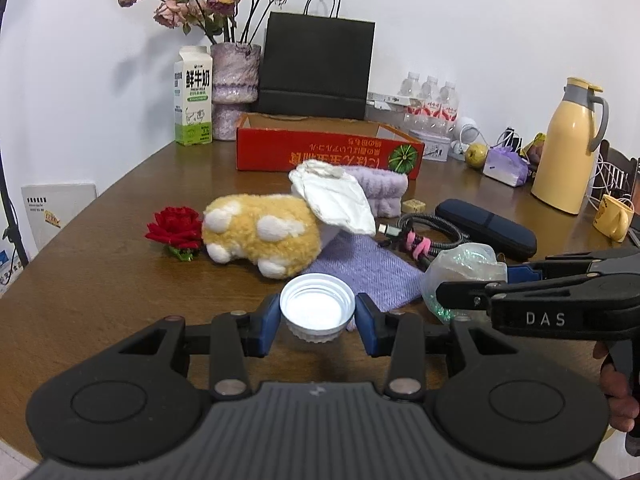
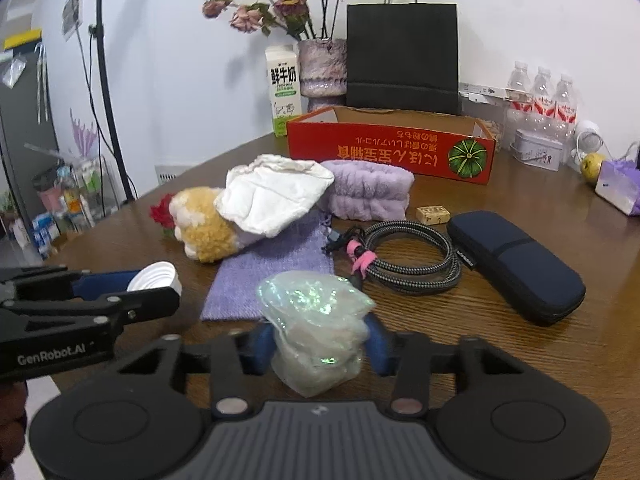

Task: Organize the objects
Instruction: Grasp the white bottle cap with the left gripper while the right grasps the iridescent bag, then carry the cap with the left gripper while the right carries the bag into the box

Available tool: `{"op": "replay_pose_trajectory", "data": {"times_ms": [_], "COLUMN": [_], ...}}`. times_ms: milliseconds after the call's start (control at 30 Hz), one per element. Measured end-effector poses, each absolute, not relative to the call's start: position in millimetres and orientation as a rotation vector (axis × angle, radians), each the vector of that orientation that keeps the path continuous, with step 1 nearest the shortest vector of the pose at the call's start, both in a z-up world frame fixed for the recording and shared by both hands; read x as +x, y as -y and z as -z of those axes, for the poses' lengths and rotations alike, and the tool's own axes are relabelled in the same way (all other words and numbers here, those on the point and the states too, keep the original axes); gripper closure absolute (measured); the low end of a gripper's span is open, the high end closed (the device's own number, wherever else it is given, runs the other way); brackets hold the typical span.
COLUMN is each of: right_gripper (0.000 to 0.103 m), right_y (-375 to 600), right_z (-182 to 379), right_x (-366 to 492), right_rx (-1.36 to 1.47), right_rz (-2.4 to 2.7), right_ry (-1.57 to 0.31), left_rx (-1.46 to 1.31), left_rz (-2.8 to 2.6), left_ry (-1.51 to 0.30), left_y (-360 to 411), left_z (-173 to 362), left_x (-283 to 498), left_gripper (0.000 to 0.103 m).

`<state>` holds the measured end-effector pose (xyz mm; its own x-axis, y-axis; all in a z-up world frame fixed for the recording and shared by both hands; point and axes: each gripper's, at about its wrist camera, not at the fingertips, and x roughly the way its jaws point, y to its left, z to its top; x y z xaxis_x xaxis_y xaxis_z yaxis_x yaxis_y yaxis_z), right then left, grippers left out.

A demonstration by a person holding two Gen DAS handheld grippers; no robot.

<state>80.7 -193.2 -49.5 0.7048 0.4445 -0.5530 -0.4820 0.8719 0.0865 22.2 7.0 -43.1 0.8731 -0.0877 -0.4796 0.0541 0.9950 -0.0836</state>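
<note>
The left gripper (image 1: 317, 320) is closed on a white screw lid (image 1: 317, 307), its blue pads pressed to either side of the rim, the open side of the lid facing up. The lid is held clear of the tabletop (image 1: 100, 280), over its near edge. The right gripper (image 2: 320, 346) is closed on a crumpled iridescent plastic wrapper (image 2: 316, 320), squeezed between both pads and also held above the near edge. The two grippers are side by side, near each other but apart.

Just beyond them a lilac cloth pouch (image 2: 272, 280) lies flat on the tabletop. A yellow plush toy (image 1: 260, 236) rests partly on its far end, with a white face mask (image 2: 272, 200) draped over the toy. A red artificial rose (image 1: 176, 228) touches the toy on the left side. Behind the mask lies a lilac fluffy headband (image 2: 368, 192). To the right are a coiled braided cable (image 2: 412, 256) with a pink tie, a small tan cube (image 2: 432, 213) and a dark blue zip case (image 2: 516, 264).

Toward the far edge stands a red cardboard tray (image 2: 392, 152); its contents cannot be seen. Behind it stand a black paper bag (image 2: 402, 60), a vase of dried roses (image 2: 322, 68) and a milk carton (image 2: 283, 88).
</note>
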Motion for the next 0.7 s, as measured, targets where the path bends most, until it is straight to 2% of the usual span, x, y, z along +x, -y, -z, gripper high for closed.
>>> {"op": "replay_pose_trajectory", "data": {"times_ms": [133,700], "right_gripper": [0.066,0.066], "right_y": [192.5,187.5], "right_z": [42.4,-2.8], "right_x": [80.3,112.9], "right_rx": [-0.064,-0.034], "right_rz": [-0.508,-0.462], "right_ry": [-0.559,-0.42], "left_rx": [-0.064,-0.072], "left_rz": [0.079,0.112], "left_ry": [-0.482,-0.316], "left_y": [-10.8,0.4], "left_z": [35.5,-29.6], "left_x": [24.4,67.9], "left_gripper": [0.062,0.062]}}
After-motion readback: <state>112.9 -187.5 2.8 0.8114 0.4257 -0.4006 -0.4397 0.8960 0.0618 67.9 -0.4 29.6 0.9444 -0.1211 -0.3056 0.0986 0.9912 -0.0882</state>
